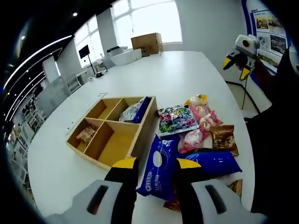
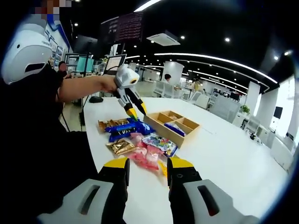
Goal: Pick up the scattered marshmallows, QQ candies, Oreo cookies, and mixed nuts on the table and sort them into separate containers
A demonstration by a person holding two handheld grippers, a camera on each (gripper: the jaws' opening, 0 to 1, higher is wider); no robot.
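Two grippers hover with jaws apart, gripping nothing. Low in the left gripper view, the left gripper [image 1: 155, 168] hangs over a blue Oreo pack [image 1: 160, 169] just beside the wooden tray [image 1: 119, 140] (four compartments). Other snack packets [image 1: 198, 126] cluster at center right near the desk [image 1: 177, 74] edge; bare desk stretches beyond. The right gripper [image 2: 147, 169] sits low in its view.

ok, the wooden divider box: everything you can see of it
The wooden box is a shallow, light tan open-top tray, split by dividers into four compartments, flat on the white table. One far compartment holds a blue-and-silver packet, one near compartment a small brown packet. The blue Oreo pack lies by its side.
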